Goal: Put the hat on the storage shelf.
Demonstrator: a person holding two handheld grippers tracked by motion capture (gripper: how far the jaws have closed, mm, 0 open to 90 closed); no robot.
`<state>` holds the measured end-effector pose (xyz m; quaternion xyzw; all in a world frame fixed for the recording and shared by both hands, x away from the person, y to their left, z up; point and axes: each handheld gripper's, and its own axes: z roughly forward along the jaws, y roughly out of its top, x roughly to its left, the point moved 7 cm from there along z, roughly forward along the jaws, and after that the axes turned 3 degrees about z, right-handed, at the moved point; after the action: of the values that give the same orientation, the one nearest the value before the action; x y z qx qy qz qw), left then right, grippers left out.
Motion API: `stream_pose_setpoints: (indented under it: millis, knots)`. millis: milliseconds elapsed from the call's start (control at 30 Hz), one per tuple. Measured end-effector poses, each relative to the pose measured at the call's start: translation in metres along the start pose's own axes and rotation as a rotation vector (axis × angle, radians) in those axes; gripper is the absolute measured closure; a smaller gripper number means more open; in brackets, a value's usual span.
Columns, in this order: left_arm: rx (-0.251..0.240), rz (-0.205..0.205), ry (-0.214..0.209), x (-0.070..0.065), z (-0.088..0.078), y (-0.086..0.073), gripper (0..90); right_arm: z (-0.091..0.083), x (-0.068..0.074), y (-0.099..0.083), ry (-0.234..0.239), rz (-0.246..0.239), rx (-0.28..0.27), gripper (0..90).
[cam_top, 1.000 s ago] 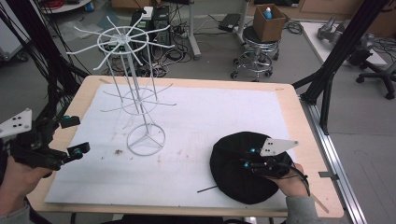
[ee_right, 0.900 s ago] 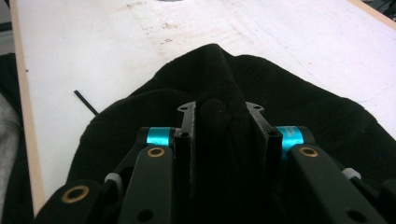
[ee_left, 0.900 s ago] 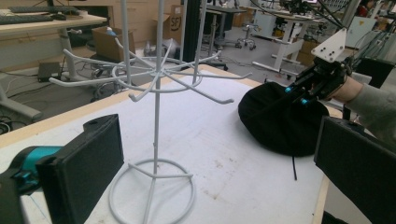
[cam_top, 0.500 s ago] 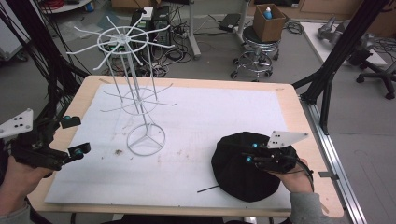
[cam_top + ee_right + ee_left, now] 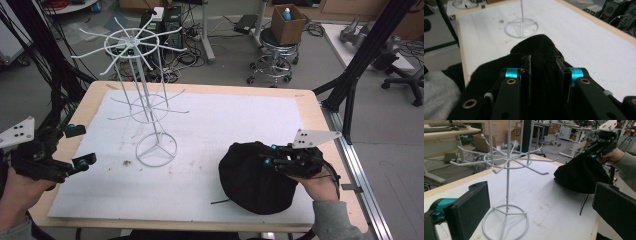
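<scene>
The right tool [image 5: 267, 155] has its two black jaws pinched on a raised fold of the black cloth [image 5: 250, 180]; in the right gripper view the fabric bunches up between the pads [image 5: 529, 67], which have just been closing on it. The grey three-cornered plate on top of this tool points toward the right edge of the counter [image 5: 310, 107], and the person's right hand [image 5: 317, 182] grips the tool from behind, with a grey sleeve showing at the wrist. The cloth lies in a dark heap on the near right part of the white mat [image 5: 225, 125], its gripped part lifted a little while the rest rests on the mat. A thin black cord [image 5: 220, 201] trails from the heap's near left side.

The left tool [image 5: 80, 145] is held at the near left edge of the counter with its jaws spread and nothing between them; in the left gripper view its pads [image 5: 471, 207] stand wide apart, facing the wire rack [image 5: 145, 100].

That white rack stands upright on its ring base on the left half of the mat, well apart from the cloth, with hooked arms spreading out at two levels.
</scene>
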<state>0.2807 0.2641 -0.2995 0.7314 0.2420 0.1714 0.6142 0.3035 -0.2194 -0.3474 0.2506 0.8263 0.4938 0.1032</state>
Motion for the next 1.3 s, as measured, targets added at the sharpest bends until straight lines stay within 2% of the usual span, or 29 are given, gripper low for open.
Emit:
stream_pose_setpoints:
  millis: [100,167,233,567,1033,1300]
  knots:
    - [-0.002,0.0,0.0,0.0,0.0,0.0,1.7,-0.006,0.002,0.013,0.014,0.009,-0.044,71.9]
    - [-0.003,0.001,-0.001,0.0,-0.001,0.001,1.7,-0.007,0.003,0.017,0.017,0.011,-0.054,72.0]
    - [-0.004,0.002,0.001,0.0,-0.001,0.001,1.7,-0.012,0.005,0.03,0.026,-0.003,-0.07,72.1]
    - [-0.005,0.002,0.0,-0.001,-0.002,0.001,1.7,-0.026,0.015,0.076,0.025,-0.05,-0.076,72.3]
    - [-0.006,0.005,-0.009,-0.002,-0.001,0.002,1.7,-0.045,0.023,0.129,0.031,-0.051,-0.114,72.5]
    - [-0.009,0.001,-0.013,-0.003,-0.001,0.002,1.7,-0.061,0.021,0.162,0.039,-0.049,-0.124,72.6]
